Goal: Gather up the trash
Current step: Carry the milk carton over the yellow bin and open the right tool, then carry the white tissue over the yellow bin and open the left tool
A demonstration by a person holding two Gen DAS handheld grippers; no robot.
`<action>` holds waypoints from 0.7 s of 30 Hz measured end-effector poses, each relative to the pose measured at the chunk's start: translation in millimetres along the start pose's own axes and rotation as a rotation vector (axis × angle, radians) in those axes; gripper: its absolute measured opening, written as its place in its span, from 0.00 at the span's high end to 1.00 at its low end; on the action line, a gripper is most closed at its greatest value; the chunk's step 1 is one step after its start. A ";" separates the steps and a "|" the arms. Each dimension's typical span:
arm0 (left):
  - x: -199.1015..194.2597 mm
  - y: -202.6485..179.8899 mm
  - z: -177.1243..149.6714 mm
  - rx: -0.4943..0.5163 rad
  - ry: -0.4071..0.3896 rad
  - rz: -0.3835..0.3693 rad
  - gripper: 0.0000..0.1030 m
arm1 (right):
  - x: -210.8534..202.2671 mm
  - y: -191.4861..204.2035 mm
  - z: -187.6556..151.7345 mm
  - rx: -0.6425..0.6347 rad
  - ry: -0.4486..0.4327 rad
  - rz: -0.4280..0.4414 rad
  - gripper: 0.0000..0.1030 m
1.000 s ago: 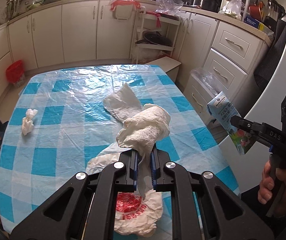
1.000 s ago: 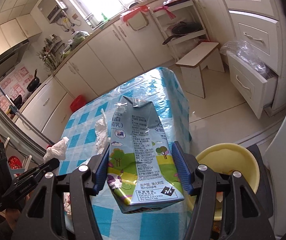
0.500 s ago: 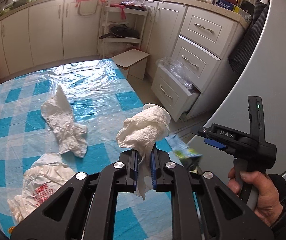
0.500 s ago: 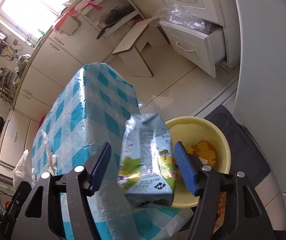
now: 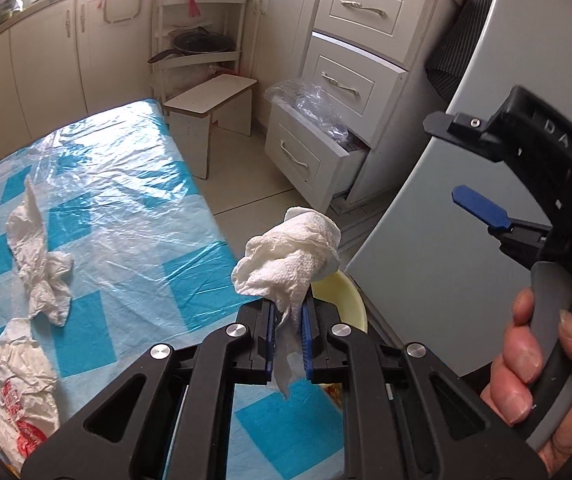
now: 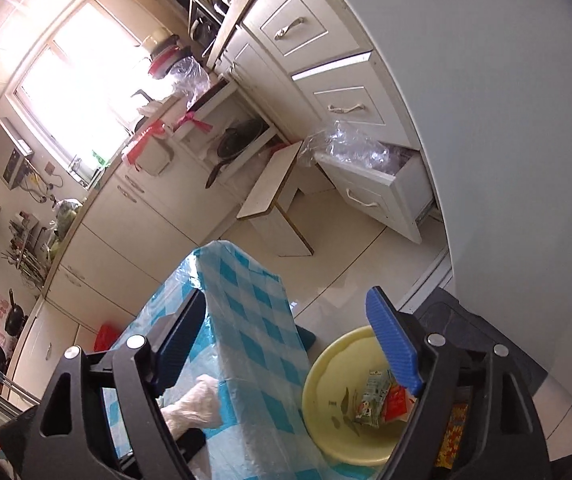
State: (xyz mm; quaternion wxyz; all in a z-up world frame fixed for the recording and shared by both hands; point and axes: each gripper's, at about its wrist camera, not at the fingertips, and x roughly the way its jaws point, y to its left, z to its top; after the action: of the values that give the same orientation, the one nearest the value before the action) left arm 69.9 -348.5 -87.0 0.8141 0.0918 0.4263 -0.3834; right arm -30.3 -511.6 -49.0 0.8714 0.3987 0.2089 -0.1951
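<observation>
Small kitchen, cream cabinets (image 5: 46,60), bright window (image 6: 82,80) overexposed. Beige tile floor (image 6: 342,240). White step stool (image 5: 210,100) beside open-shelf rack (image 5: 198,40). Bottom drawer (image 5: 310,152) open. Grey fridge side (image 5: 418,248).

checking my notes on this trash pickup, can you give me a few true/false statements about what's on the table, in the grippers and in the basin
1. The left gripper is shut on a crumpled paper towel. True.
2. The right gripper holds a milk carton. False: its jaws are opening with nothing between them.
3. The yellow basin on the floor is empty. False: packaging scraps lie in it.
4. Another crumpled tissue lies on the blue checked tablecloth. True.
5. All cabinet drawers are closed. False: the bottom drawer is pulled out.
</observation>
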 end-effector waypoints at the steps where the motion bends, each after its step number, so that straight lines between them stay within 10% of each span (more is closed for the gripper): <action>1: 6.3 -4.9 1.4 0.007 0.011 -0.002 0.91 | -0.1 -0.8 1.8 0.008 -0.003 0.004 0.23; 7: 42.3 -25.9 4.5 0.023 0.078 0.002 0.86 | 1.8 -6.6 8.4 0.040 -0.003 0.021 0.23; 12: 57.2 -28.1 5.3 0.007 0.102 0.022 0.56 | 3.3 -5.3 9.6 0.045 0.002 0.034 0.23; 21: 47.1 -19.6 2.1 -0.019 0.092 0.028 0.40 | 4.7 0.9 6.2 0.037 0.010 0.045 0.23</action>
State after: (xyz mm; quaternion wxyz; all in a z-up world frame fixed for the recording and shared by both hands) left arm 73.5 -388.7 -118.3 0.7998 0.1073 0.4655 -0.3633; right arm -24.6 -516.7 -47.2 0.8668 0.4206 0.2008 -0.1774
